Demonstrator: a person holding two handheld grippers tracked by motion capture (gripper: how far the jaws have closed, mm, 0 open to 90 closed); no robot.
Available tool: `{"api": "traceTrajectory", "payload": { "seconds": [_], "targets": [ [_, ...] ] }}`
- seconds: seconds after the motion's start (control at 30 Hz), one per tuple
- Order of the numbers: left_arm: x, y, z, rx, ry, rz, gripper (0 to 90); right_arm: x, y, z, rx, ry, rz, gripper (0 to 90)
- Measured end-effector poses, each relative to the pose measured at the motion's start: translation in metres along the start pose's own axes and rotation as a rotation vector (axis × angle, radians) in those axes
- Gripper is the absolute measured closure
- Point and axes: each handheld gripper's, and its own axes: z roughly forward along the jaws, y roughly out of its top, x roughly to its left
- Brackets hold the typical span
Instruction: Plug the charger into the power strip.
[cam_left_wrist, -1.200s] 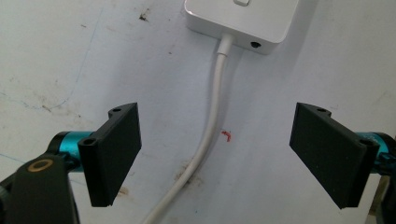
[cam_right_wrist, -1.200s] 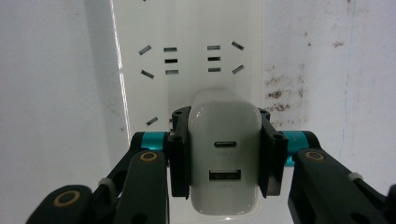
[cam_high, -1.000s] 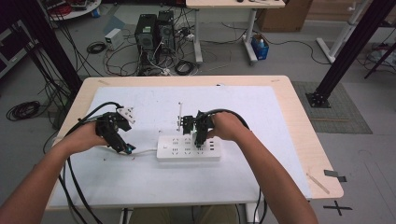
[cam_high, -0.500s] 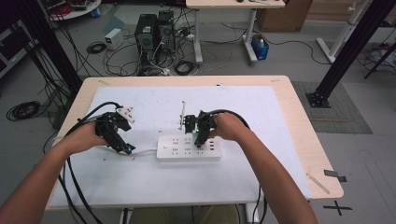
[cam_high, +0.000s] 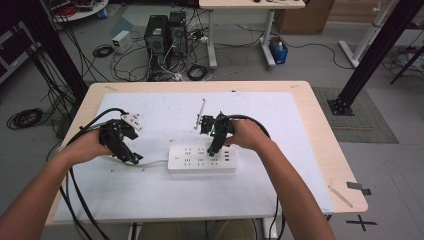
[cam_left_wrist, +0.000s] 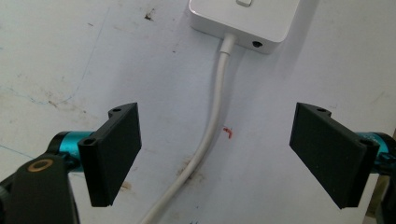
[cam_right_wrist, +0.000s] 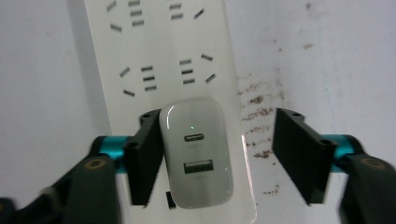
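Counter (cam_high: 280, 185): white sheet over a wooden top, stained in places, carrying the work.

Power strip (cam_high: 201, 158): white, lying flat near the middle of the counter, sockets facing up, white cord (cam_left_wrist: 212, 121) leaving its end toward the left gripper.

Left gripper (cam_high: 134, 158): resting low over the counter just beside the strip's cord end. Jaws standing wide, nothing gripped; cord running on the sheet between them, untouched.

Right gripper (cam_high: 216, 150): poised over the strip, pointing down at it. Jaws just opened to a middling gap. Seen in the right gripper view, left pad beside or perhaps grazing the charger's side, right pad well apart; no squeeze on the charger.

Charger (cam_right_wrist: 196, 151): small white block with two ports on its face and a small green light showing, standing on the strip between the right jaws. Judged seated in a socket and powered, going by the light.

Step in hand, as judged: release of the charger after plugging in.

Recommendations:
- Open the right jaws fully before withdrawing, so neither pad drags on the charger.
- Withdraw straight up along the charger's axis; no sideways sweep, to avoid rocking the block in its socket.
- Keep the left gripper by the cord end, ready to steady the strip if it lifts.
- Confirm the green light and a flush seat once clear.
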Motion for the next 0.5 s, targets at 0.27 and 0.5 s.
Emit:
{"api": "traceTrajectory", "payload": {
  "seconds": [0.27, 0.5],
  "targets": [
    [-0.002, 0.004, 0.002, -0.003, -0.003, 0.013, 16.7, -0.003, -0.013, -0.026, -0.05, -0.04, 0.07, 20.9],
    [-0.003, 0.008, 0.004, -0.006, -0.01, 0.019, 16.7, -0.006, -0.032, -0.047, -0.073, -0.093, 0.13, 20.1]
  ]
}}
